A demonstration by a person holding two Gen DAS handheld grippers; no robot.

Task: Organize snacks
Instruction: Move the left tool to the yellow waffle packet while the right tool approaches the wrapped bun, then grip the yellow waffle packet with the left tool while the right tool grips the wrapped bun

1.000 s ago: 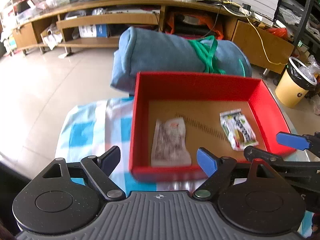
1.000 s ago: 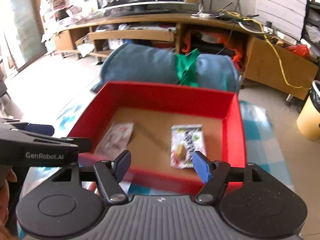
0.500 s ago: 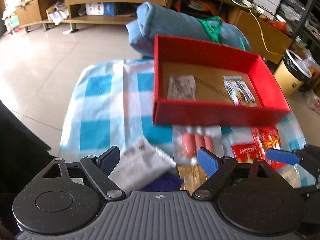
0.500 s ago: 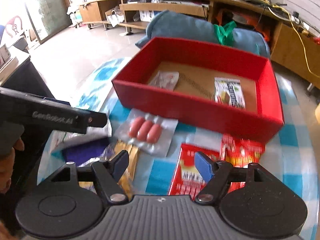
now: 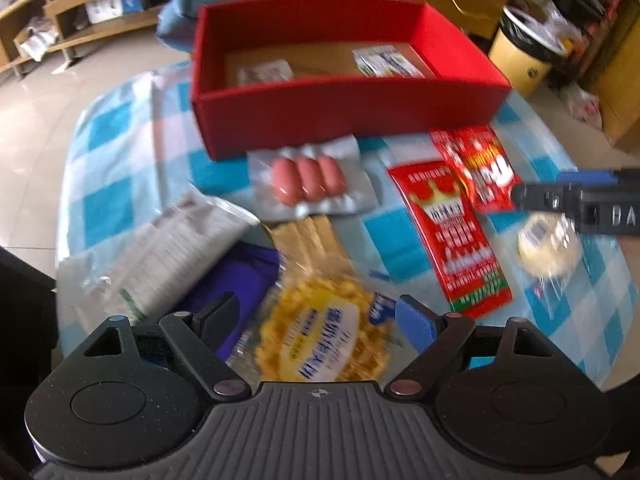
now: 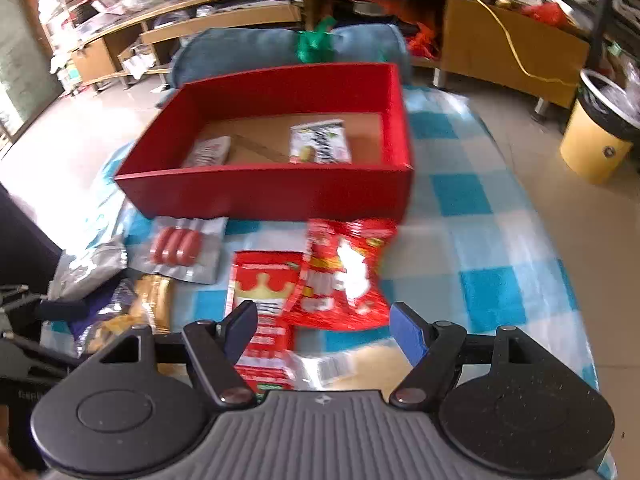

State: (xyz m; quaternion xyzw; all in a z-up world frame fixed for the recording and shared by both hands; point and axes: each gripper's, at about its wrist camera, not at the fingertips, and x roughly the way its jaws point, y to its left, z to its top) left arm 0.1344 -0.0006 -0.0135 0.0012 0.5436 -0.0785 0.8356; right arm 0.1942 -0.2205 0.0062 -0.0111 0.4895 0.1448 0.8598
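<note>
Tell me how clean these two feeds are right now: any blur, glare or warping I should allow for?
Left wrist view: motion blur smears the red box and sausage pack; the waffle pack between the open left claw reads sharper. Right wrist view: similar smear on the red chip bag, window glare whitens the left edge, and fisheye bends the shelving; the right claw is crisp.
</note>
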